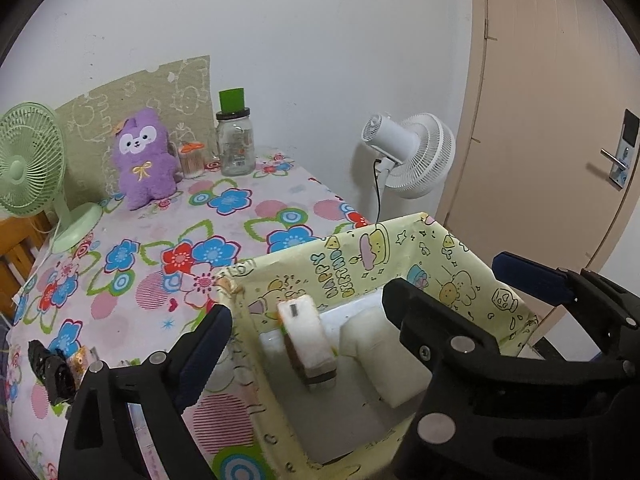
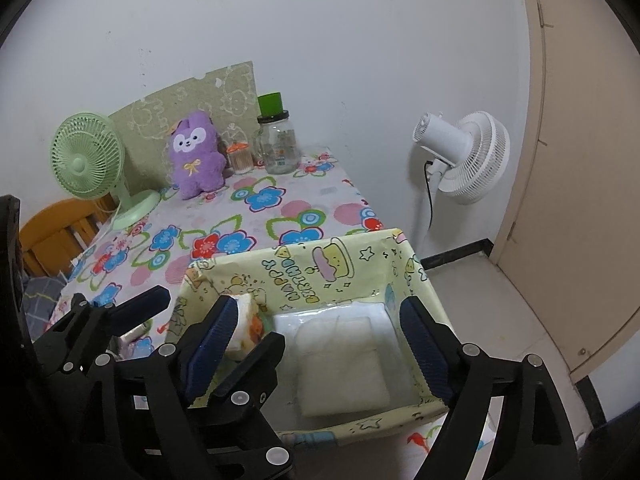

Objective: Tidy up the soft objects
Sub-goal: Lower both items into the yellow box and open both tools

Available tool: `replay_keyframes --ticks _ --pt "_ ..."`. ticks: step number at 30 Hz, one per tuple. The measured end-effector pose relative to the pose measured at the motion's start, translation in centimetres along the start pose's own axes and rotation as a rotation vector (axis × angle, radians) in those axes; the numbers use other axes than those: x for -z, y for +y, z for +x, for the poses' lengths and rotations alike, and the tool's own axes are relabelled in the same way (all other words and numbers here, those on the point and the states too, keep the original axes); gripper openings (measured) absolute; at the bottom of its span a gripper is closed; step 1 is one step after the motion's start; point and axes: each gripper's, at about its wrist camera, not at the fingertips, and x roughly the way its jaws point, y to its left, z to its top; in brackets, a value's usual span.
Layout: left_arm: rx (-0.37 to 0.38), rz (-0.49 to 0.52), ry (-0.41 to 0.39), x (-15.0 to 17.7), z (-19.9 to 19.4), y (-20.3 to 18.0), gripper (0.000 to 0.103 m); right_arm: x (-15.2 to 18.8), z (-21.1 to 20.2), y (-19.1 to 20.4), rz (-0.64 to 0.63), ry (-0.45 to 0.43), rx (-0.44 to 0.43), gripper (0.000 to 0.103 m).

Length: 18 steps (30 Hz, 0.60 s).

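Left hand-held gripper (image 1: 404, 312): foreground of the left wrist view, jaws spread wide, released, nothing between the pads; seen again at lower left of the right wrist view.
Right hand-held gripper (image 2: 316, 344): bottom of the right wrist view, jaws parted wide over the box, grasping nothing.
Box (image 2: 404, 256): yellow-green cartoon print, lower centre, on the near right corner of the table.
White foam pad (image 2: 344, 364): lying flat on the box floor, centre of the right wrist view.
Sponge block (image 1: 308, 340): white top, brown underside, tilted against the box's left inner wall, just beside the foam pad.
Table (image 1: 160, 220): floral cloth, filling the middle left.
Black object (image 1: 52, 372): small, lower left, on the cloth; too blurred to tell.
Green fan (image 1: 32, 160): left edge, upright.
Purple plush (image 1: 144, 156): upper left, upright against a patterned board.
Glass jar (image 1: 236, 144): green cap, right of the plush.
White fan (image 1: 412, 152): beyond the table, beside the door.
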Motion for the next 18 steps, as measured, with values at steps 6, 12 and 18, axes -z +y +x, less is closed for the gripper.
replay_keyframes --ticks 6,12,18 --pt "-0.017 -0.002 -0.022 0.2 -1.3 0.7 0.095 0.1 -1.1 1.2 -0.005 -0.03 0.026 0.091" --pt "-0.03 -0.013 -0.04 0.6 -2.7 1.5 0.097 0.0 -2.3 2.4 -0.031 -0.06 0.056 0.091" --pt "-0.043 -0.011 -0.062 0.9 -4.2 2.1 0.098 0.2 -3.3 3.5 -0.027 -0.08 0.051 0.097"
